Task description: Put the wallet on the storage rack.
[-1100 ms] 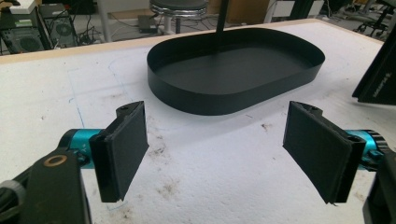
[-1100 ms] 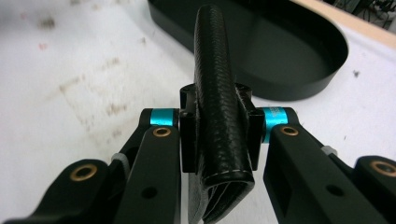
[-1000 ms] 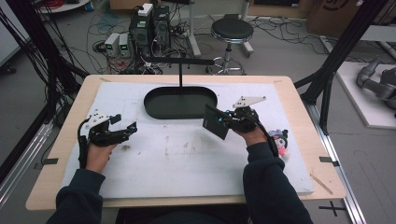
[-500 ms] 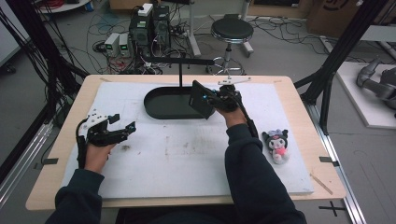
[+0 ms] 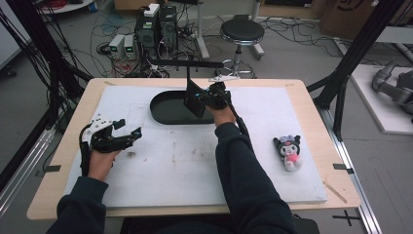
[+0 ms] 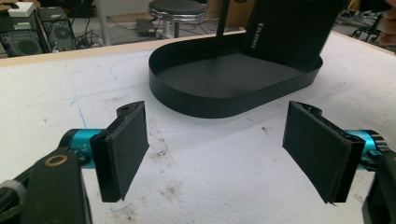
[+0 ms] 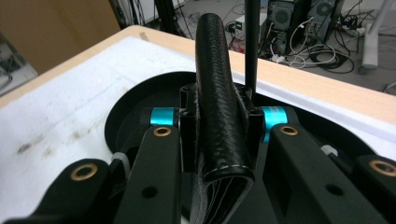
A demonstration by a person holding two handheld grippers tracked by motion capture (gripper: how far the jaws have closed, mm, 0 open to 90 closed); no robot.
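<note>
My right arm stretches forward across the counter [image 5: 311, 195], toward its far edge, with the right hand-held gripper [image 5: 207, 97] over the right end of the black oval tray [image 5: 163, 109]. Its jaws are clamped on a black leather wallet [image 7: 219, 116], which stands upright between the pads, just in front of the tray's thin upright post [image 7: 252, 42]. My left forearm lies near the left edge, the left hand-held gripper [image 6: 215, 154] low over the white mat, jaws spread wide and holding nothing, pointing toward the tray.
</note>
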